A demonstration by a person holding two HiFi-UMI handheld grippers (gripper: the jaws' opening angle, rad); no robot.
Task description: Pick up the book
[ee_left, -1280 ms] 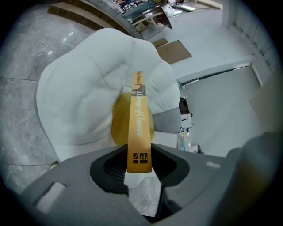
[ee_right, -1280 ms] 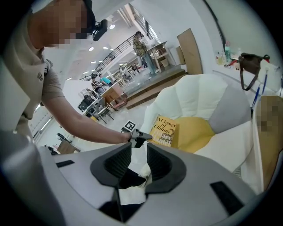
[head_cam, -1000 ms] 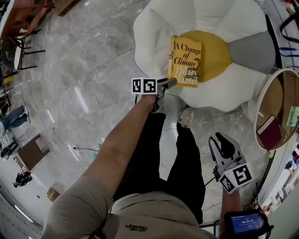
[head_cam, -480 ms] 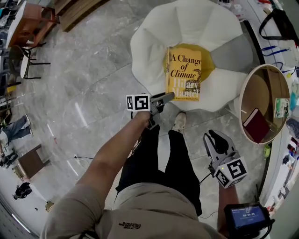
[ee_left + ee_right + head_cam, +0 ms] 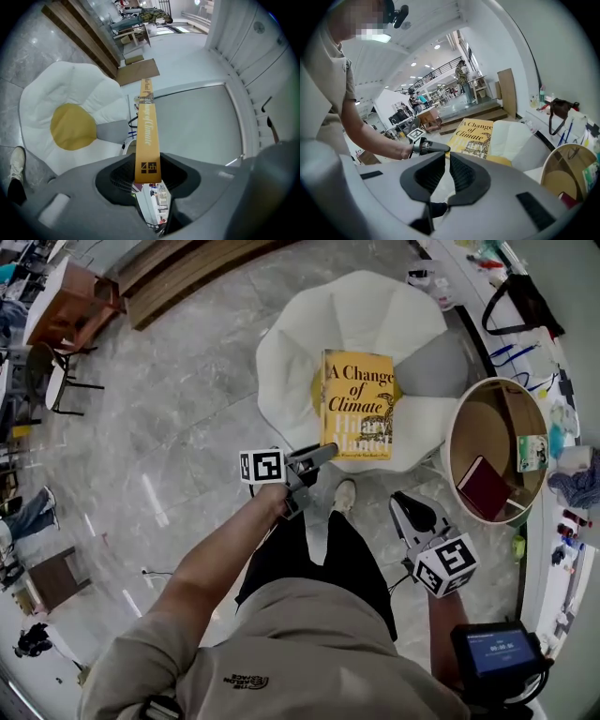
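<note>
The yellow book [image 5: 357, 405], titled "A Change of Climate", hangs in the air above the white flower-shaped chair [image 5: 300, 343]. My left gripper [image 5: 319, 456] is shut on its lower left corner. In the left gripper view the book's spine [image 5: 146, 136] stands straight up between the jaws of the left gripper [image 5: 147, 176]. The chair's yellow cushion [image 5: 72, 126] lies bare below. My right gripper [image 5: 412, 517] hangs lower at the right with nothing in it. In the right gripper view the jaws of the right gripper [image 5: 446, 168] are almost together. Beyond them the book [image 5: 472, 136] shows.
A round wooden side table [image 5: 466, 418] stands right of the chair, with a dark red book [image 5: 485, 486] and a small box on it. A grey cushion [image 5: 431, 367] lies on the chair. Wooden steps [image 5: 187, 277] run behind. The person's shoe [image 5: 343, 495] rests by the chair.
The left gripper has lifted the book off the yellow cushion and brought it up and nearer the person. The right gripper has stayed low at the right, still empty.
</note>
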